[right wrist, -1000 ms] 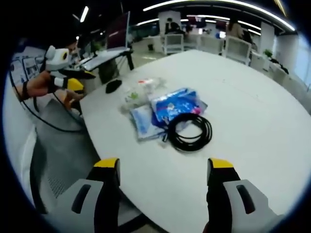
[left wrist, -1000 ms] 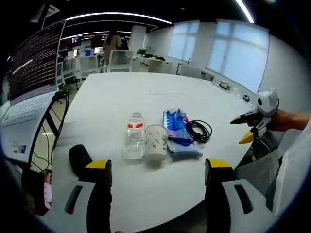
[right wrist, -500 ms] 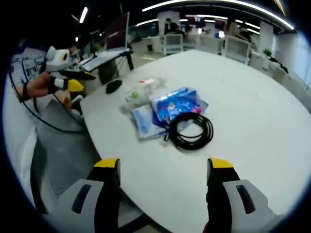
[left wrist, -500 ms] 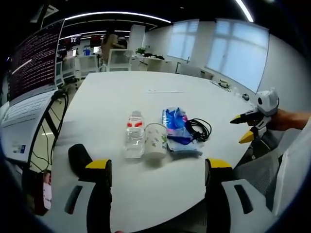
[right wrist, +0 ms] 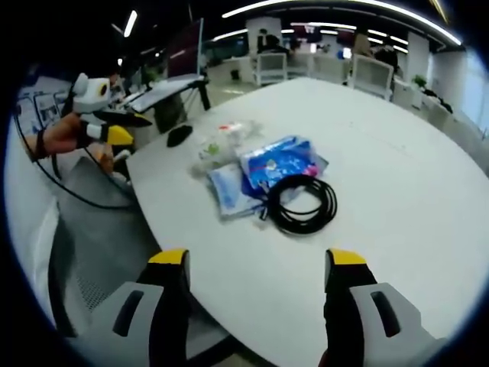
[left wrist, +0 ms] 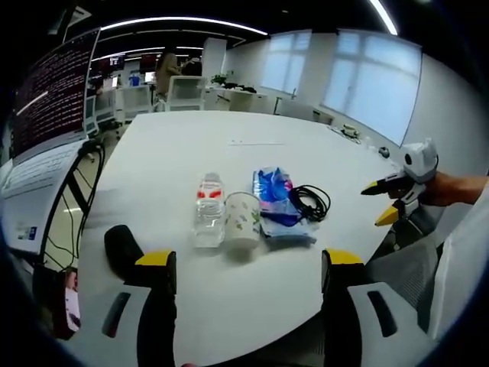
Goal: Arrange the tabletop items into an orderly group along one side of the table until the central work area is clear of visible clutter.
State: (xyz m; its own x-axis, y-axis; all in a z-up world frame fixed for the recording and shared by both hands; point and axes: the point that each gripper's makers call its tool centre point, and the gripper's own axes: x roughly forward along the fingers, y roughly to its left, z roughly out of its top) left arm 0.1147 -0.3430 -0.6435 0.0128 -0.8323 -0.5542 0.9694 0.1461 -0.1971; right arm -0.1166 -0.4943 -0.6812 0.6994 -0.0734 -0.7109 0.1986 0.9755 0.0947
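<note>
Both grippers, left gripper [left wrist: 246, 264] and right gripper [right wrist: 256, 264], are hanging wide open and holding nothing. In the centre of the frame, the clear plastic water bottle [left wrist: 208, 211], the white paper cup [left wrist: 242, 221], the blue plastic packets [left wrist: 280, 205] and the coiled black cable [right wrist: 303, 206] are sitting close together near the table edge. The black computer mouse [left wrist: 119, 246] at lower left is lying apart, so I think it is best to approach it low and close the jaws on its sides.

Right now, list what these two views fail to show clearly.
- Packet print: the blue packets are too small to read in the left gripper view.
- Paper cup: blurred and partly behind the water bottle in the right gripper view.
- Black mouse: partly behind the left claw.

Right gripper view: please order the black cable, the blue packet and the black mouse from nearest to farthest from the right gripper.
1. Black cable, coiled just ahead of the jaws.
2. Blue packet, behind the cable, touching it.
3. Black mouse, far left near the table edge.
</note>
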